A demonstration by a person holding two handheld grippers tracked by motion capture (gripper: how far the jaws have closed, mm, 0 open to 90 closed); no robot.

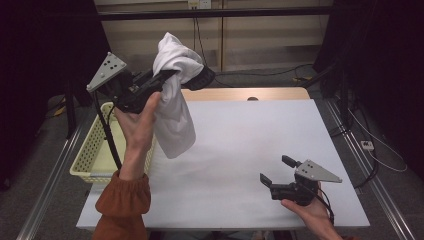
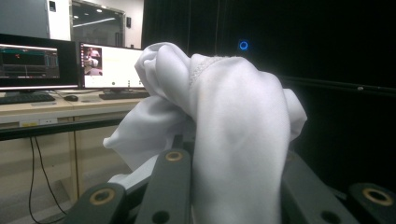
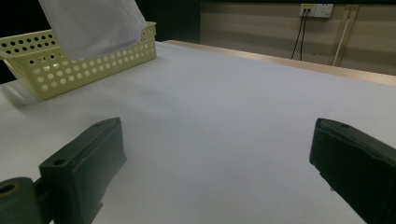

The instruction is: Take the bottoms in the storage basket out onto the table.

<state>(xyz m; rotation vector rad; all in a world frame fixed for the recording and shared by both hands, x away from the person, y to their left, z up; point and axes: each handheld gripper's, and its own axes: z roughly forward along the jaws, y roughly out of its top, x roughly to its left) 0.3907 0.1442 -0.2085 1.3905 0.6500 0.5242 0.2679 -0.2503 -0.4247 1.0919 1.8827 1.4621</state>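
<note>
A white cloth (image 1: 175, 115) hangs from my left gripper (image 1: 199, 77), which a hand holds high over the table's left side. The jaws are shut on the bunched top of the cloth, and its lower end dangles beside the yellow basket (image 1: 95, 150). In the left gripper view the cloth (image 2: 233, 116) drapes over and between the jaws of my left gripper (image 2: 233, 161). My right gripper (image 1: 276, 169) rests low near the table's front right, open, with nothing between its jaws. In the right gripper view it (image 3: 219, 158) faces the basket (image 3: 70, 70) and the hanging cloth (image 3: 93, 23).
The table (image 1: 250, 130) is covered with a white sheet, and a wooden strip shows along its far edge. The perforated yellow basket sits at the table's left edge. Monitors (image 2: 112, 65) and a keyboard stand on a desk behind. Cables run along the floor at the right.
</note>
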